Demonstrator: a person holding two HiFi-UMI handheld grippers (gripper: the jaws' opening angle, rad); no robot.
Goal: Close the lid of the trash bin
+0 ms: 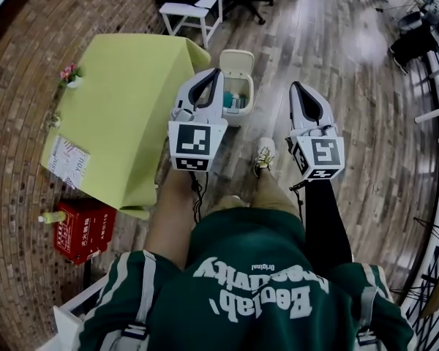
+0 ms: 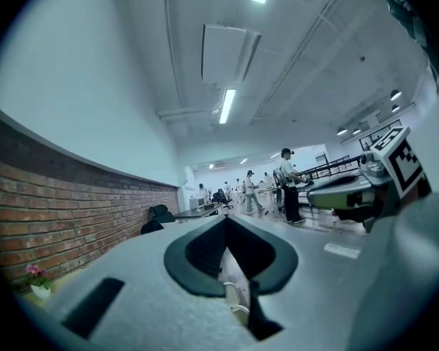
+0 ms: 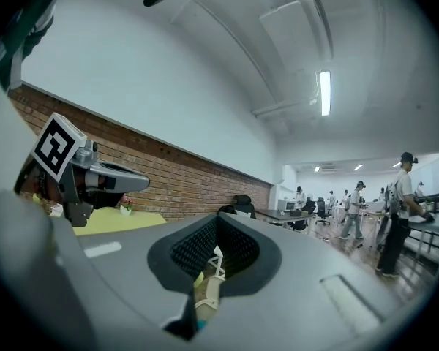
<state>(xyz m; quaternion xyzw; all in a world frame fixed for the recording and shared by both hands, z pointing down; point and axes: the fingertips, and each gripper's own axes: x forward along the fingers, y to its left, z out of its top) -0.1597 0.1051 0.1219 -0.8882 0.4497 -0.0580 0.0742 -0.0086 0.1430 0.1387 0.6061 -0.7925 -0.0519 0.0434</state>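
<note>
A small cream trash bin (image 1: 239, 107) stands on the wooden floor beside the table, with its lid (image 1: 236, 61) raised at the far side and some rubbish showing inside. My left gripper (image 1: 216, 72) is held in the air in front of the bin, overlapping its left edge in the head view, jaws shut and empty. My right gripper (image 1: 293, 85) hovers to the right of the bin, apart from it, also shut on nothing. Both gripper views look level across the room over closed jaws: the left gripper (image 2: 225, 218) and the right gripper (image 3: 216, 216).
A table with a yellow-green cloth (image 1: 124, 108) stands left of the bin, carrying a small flower pot (image 1: 69, 75). A white chair (image 1: 194, 9) is beyond it, a red crate (image 1: 84, 229) at the near left. My shoe (image 1: 263, 156) is just before the bin. Several people stand far off (image 2: 287, 185).
</note>
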